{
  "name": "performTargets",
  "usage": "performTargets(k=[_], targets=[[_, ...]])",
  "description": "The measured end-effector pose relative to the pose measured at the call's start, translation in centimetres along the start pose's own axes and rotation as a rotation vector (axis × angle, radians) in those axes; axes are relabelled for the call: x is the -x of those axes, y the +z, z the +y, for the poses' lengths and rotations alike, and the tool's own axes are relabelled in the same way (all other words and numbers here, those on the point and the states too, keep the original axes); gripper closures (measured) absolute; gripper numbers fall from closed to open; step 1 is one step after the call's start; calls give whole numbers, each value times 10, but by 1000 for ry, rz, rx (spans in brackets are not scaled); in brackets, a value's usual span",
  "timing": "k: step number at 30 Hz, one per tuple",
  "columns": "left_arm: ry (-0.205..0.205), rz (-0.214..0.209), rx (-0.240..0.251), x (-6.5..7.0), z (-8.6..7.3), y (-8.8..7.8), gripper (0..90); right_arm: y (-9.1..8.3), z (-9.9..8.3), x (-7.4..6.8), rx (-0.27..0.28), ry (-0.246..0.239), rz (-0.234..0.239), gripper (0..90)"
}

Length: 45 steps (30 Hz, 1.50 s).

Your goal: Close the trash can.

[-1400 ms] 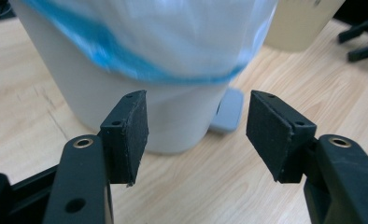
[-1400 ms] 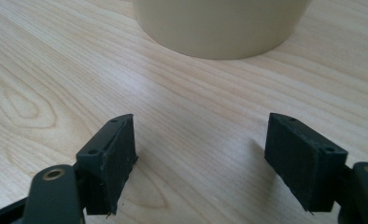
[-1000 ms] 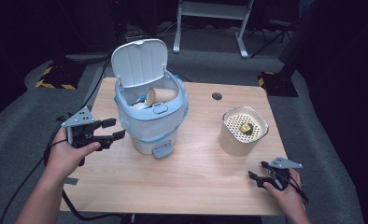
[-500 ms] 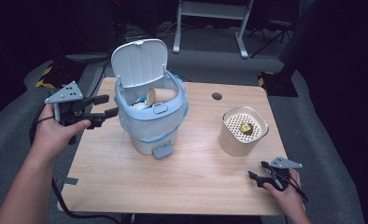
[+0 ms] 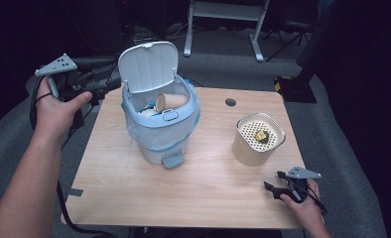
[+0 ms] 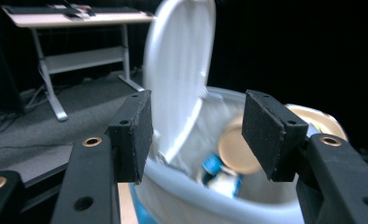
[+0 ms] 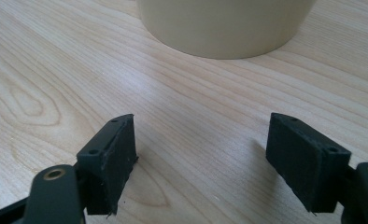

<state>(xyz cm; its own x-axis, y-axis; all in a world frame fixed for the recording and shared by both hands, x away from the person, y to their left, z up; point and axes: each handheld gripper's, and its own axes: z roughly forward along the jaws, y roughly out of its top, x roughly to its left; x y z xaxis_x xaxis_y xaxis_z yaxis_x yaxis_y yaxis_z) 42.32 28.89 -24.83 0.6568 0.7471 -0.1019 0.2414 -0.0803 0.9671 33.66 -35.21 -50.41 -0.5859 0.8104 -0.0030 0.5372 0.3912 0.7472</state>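
A small white and blue pedal bin (image 5: 159, 126) stands on the wooden table (image 5: 208, 178) with its lid (image 5: 148, 65) raised. Inside lie a paper cup (image 5: 171, 101) and other scraps. My left gripper (image 5: 106, 87) is held up off the table's left edge, open and empty, its jaws aimed at the lid (image 6: 177, 70) and the bin's rim (image 6: 210, 198). My right gripper (image 5: 273, 188) rests low at the table's front right, open with bare wood between its fingers (image 7: 112, 158). Just beyond it is a beige canister (image 7: 224, 23).
The beige canister (image 5: 258, 139) has a perforated top with a small yellow-green object (image 5: 259, 135) on it. A round cable hole (image 5: 230, 102) sits in the table's back. A desk frame (image 5: 228, 15) stands behind on the grey floor. A blue foot pedal (image 5: 172, 159) juts from the bin's front.
My left gripper has risen and moved back and to the left, from beside the bin's lower body up to lid height. The right gripper has stayed put.
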Motion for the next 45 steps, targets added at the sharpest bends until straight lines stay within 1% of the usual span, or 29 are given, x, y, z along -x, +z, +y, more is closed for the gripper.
performTargets(k=[3, 5, 7, 11, 13, 14, 15, 17, 18, 19, 20, 23, 24, 27, 28, 30, 32, 34, 35, 40, 42, 43, 45], targets=[[2, 22, 5, -5, 7, 7, 431, 0, 0, 0, 0, 0, 0, 245], [9, 32, -2, -7, 11, 11, 427, 0, 0, 0, 0, 0, 0, 245], [14, 35, -7, -8, 14, 15, 425, 0, 0, 0, 0, 0, 0, 245], [15, 26, -25, -9, 20, 26, 423, 0, 0, 0, 0, 0, 0, 245], [16, 20, -21, -8, 22, 31, 430, 0, 0, 0, 0, 0, 0, 245], [16, 12, -17, -8, 23, 32, 432, 0, 0, 0, 0, 0, 0, 245], [13, -5, -11, -6, 24, 34, 440, 0, 0, 0, 0, 0, 0, 245], [7, -33, -5, -3, 26, 34, 457, 0, 0, 0, 0, 0, 0, 245], [14, -29, -12, -1, 27, 34, 440, 0, 0, 0, 0, 0, 0, 245], [29, -25, -22, 0, 27, 34, 441, 0, 0, 0, 0, 1, 0, 245], [32, -28, -26, 0, 28, 33, 455, 0, 0, 0, 0, 0, 0, 245], [21, -53, -31, 2, 28, 30, 500, 0, 0, 0, 0, 0, 0, 245], [19, -68, -29, 4, 28, 28, 516, 0, 0, 0, 0, -1, 0, 245], [13, -107, -38, 13, 26, 25, 519, 0, 0, 0, 0, -1, -1, 245], [22, -117, -45, 16, 25, 24, 519, 0, 0, 0, 0, -1, -1, 245], [39, -126, -68, 24, 23, 22, 518, 0, 0, 0, 0, -1, -1, 245], [35, -138, -85, 30, 20, 21, 521, 0, 0, 0, 0, -1, -1, 245], [10, -146, -104, 34, 16, 20, 549, 0, 0, 0, 0, -1, -1, 245], [-6, -159, -117, 38, 13, 21, 557, 0, 0, 0, 0, -2, -1, 245], [-53, -204, -150, 48, -1, 26, 600, 0, 0, 0, 0, -2, -1, 244], [-62, -232, -164, 53, -6, 29, 617, 0, 0, 0, 0, -1, -1, 244], [-60, -241, -173, 56, -8, 31, 620, 0, 0, 0, 0, -2, -1, 245], [-53, -244, -192, 62, -11, 35, 626, 0, 0, 0, 0, -1, -1, 245]])
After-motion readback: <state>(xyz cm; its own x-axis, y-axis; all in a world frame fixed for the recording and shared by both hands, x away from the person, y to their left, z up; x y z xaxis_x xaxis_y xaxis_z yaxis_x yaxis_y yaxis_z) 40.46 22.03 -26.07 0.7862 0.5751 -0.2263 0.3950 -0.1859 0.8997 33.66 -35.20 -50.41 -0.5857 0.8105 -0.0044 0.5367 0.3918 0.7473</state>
